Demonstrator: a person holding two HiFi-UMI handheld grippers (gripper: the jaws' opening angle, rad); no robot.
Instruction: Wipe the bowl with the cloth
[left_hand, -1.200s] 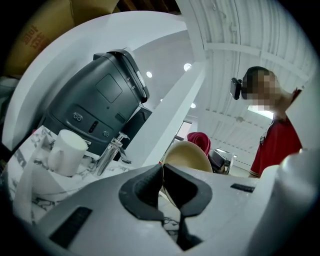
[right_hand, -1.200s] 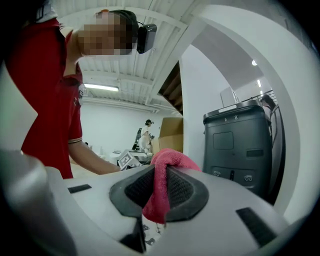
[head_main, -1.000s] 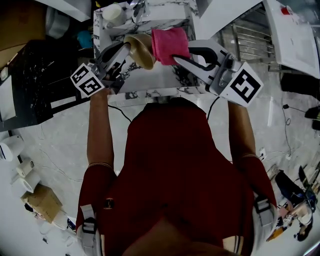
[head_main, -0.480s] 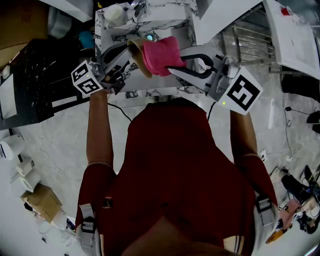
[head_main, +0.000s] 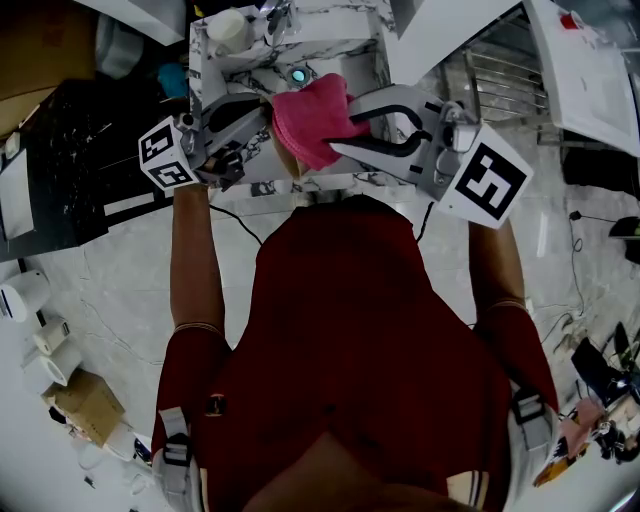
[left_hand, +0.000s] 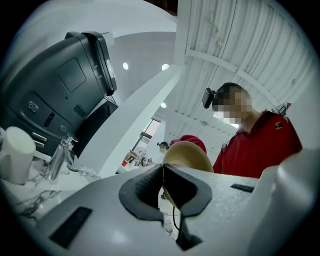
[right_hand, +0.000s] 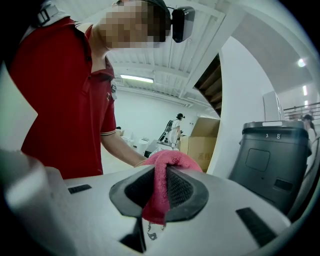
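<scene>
Left tool (left_hand: 162, 176) clamps the rim of the tan bowl (left_hand: 192, 152) and right tool (right_hand: 159, 174) clamps the pink cloth (right_hand: 170, 160), both held up over the near edge of the marble tabletop (head_main: 335, 50), cloth against bowl, covering it from above.

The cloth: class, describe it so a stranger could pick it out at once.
Find the marble table ahead of the person. Over it the right tool pinches the cloth. It alone is bright pink, beside the tan bowl.
</scene>
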